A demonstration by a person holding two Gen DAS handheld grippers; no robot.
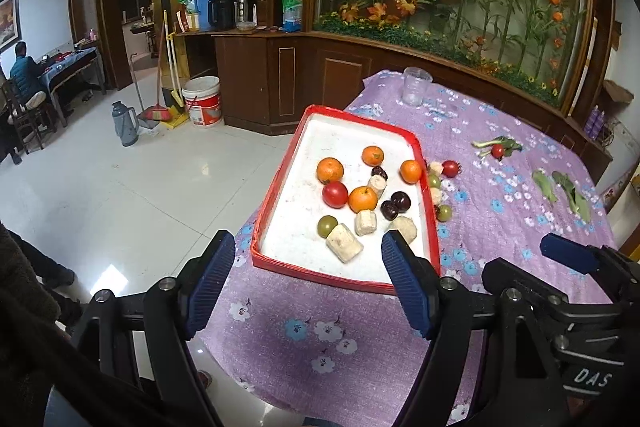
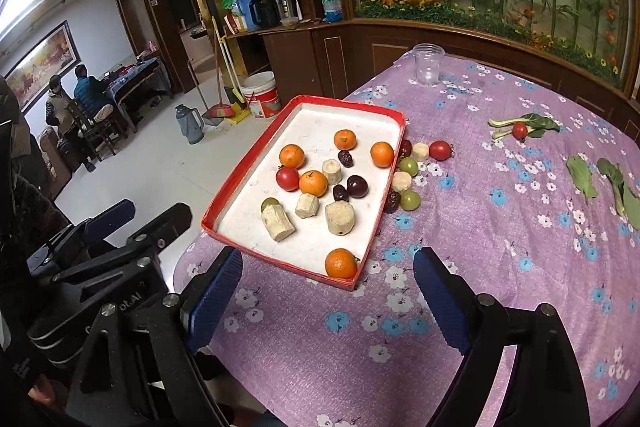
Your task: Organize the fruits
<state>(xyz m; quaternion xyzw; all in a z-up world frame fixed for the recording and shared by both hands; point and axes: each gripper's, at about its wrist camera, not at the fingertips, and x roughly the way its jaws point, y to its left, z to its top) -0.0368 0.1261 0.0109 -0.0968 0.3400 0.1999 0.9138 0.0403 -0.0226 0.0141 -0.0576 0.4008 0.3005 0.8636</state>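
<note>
A red-rimmed white tray [image 1: 280,179] [image 2: 240,183] sits at the table's left edge, holding several oranges [image 2: 341,263], a red tomato [image 2: 287,178], dark plums [image 2: 357,185], a green fruit [image 1: 327,225] and pale cut chunks [image 2: 340,218]. More fruits lie on the cloth just right of the tray: a tomato [image 2: 440,150], green fruits [image 2: 410,199] and pale pieces. My left gripper [image 1: 308,287] is open and empty before the tray's near edge. My right gripper [image 2: 328,303] is open and empty near the tray's front corner.
The table has a purple flowered cloth [image 2: 500,267]. A clear plastic cup [image 2: 428,63] stands at the far side. Green leaves [image 2: 582,179] and a small tomato on greens [image 2: 520,129] lie to the right. The floor drops off left of the table.
</note>
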